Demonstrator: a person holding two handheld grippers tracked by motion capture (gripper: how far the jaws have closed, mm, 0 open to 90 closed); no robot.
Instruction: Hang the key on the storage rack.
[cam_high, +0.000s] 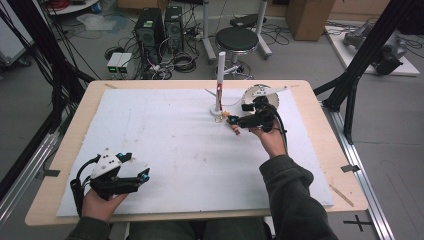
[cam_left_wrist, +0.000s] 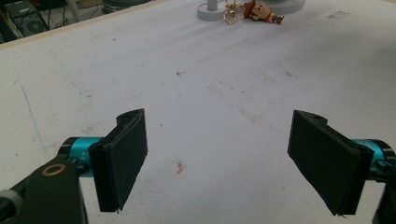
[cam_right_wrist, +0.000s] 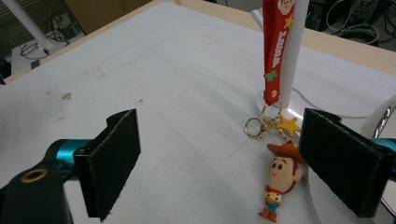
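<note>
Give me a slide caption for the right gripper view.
Open right gripper near a cowboy keychain lying beside a white post on the table.

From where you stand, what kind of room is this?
Probably a research lab or workshop: computer towers and tangled cables sit on the floor, and a person holds a camera-fitted left gripper over a foam-covered table.

High view overhead, facing forward — tool views low, close; all share figure (cam_right_wrist: 279, 183).
</note>
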